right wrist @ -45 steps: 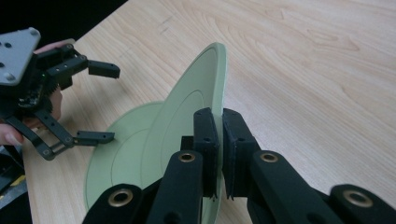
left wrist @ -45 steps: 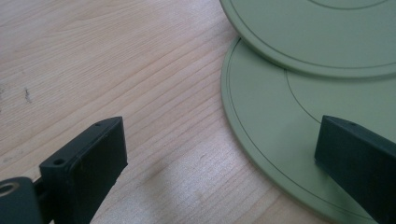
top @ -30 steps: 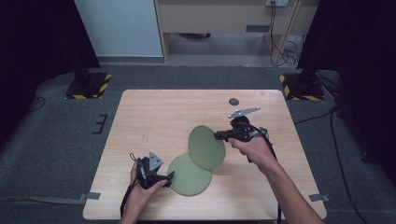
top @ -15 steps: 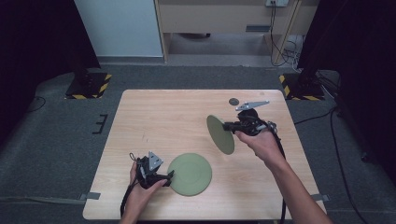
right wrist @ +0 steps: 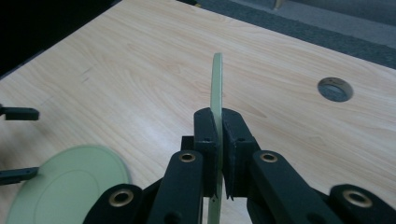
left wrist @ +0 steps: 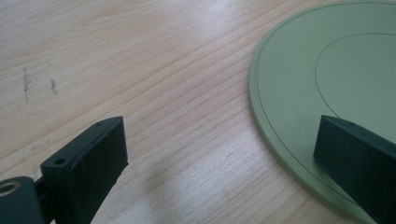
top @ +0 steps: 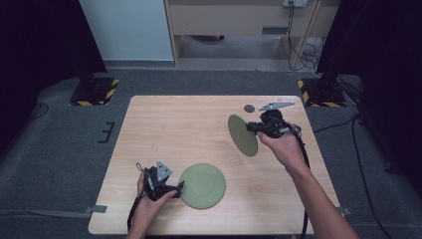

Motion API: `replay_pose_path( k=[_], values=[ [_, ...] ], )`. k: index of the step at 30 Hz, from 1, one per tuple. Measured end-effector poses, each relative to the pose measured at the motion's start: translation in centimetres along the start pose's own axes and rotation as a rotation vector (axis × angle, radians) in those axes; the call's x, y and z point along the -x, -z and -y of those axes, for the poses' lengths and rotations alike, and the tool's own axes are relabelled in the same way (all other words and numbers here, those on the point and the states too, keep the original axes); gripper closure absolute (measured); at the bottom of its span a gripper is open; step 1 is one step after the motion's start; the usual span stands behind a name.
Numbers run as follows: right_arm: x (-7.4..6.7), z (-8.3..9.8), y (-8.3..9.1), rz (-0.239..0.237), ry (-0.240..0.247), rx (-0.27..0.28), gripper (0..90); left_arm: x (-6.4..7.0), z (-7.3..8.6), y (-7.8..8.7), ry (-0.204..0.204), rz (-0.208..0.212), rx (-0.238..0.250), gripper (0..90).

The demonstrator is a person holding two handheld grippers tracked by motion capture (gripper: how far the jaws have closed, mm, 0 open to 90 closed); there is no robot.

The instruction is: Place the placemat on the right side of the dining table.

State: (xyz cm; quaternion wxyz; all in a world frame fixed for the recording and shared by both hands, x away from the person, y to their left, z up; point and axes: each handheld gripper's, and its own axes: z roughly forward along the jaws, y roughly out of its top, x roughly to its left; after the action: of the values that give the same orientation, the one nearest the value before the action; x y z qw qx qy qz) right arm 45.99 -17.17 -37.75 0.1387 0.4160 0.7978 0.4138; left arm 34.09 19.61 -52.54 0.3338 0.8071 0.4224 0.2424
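Two green plates are in play. One plate [top: 202, 185] lies flat near the table's front edge, also seen at lower left in the right gripper view [right wrist: 65, 182]. My left gripper [top: 176, 188] rests on the table at that plate's left rim, open, one jaw over the rim [left wrist: 289, 135] and one over bare wood. The second plate [top: 242, 135] is held on edge above the table, lifted at the right. My right gripper [right wrist: 219, 135] is shut on its rim [right wrist: 216, 84], the plate standing upright between the pads.
A round grommet hole [top: 249, 108] sits in the wooden table [top: 189, 124] near its far edge, right of centre [right wrist: 335, 88]. A grey three-cornered plate [top: 276, 105] tops the right gripper. Dark carpet surrounds the table.
The right gripper has carried its plate up and to the right, away from the flat plate, and turned it from leaning to standing on edge. The left gripper has stayed put.
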Motion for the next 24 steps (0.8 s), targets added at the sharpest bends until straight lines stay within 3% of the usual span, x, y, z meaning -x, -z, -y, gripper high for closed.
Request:
replay_pose_path(
  k=[10, 24],
  values=[
    [1.5, -0.4, -0.2, 0.065, -0.020, 0.007, 86.3, -0.6, 0.2, 0.3, 0.017, -0.013, 0.004, 2.3],
    [2.9, -1.2, -0.9, 0.114, -0.038, 0.001, 86.4, -1.9, 0.7, 0.3, 0.048, -0.020, 0.009, 2.1]
  ],
)
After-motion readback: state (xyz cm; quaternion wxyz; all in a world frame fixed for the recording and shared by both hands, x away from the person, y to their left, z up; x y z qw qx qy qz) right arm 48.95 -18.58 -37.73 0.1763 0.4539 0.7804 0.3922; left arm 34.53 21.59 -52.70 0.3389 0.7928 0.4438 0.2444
